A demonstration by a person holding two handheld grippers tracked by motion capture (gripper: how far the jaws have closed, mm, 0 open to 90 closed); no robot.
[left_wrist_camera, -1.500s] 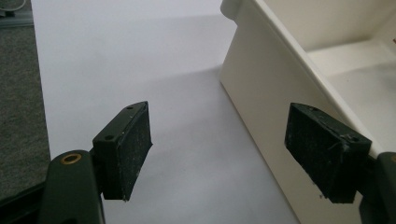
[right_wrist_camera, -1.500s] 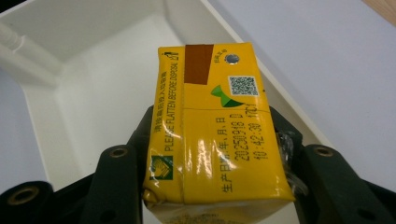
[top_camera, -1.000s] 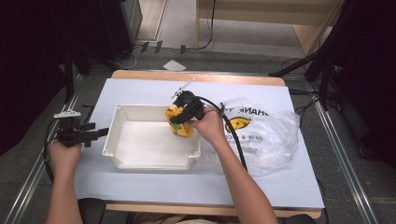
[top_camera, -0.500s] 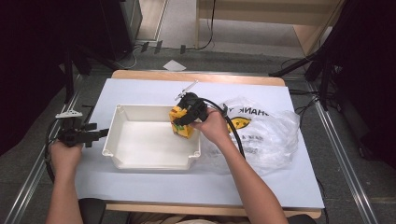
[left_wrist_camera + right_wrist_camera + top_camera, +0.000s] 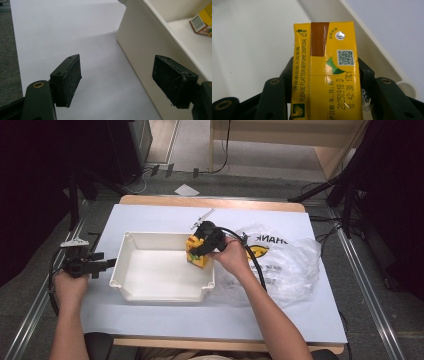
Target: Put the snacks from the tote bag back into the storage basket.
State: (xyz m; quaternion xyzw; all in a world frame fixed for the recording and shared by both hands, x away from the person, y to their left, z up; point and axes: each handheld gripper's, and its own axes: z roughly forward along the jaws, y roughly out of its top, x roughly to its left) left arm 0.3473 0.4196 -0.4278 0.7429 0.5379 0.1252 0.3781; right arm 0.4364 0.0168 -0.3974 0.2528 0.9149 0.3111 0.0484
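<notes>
A grey carpet floor [image 5: 250, 182] surrounds the wooden table [image 5: 210, 201] (its top mostly under white sheeting). Beyond the far edge stands pale wooden furniture [image 5: 280, 135]; dark stands [image 5: 345, 190] flank both sides.

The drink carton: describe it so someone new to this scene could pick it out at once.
Find the white tray in the middle of the table. At its right wall, the right tongs grip a yellow drink carton. It is the one brightly coloured thing there, with a brown stripe and QR code.
</notes>
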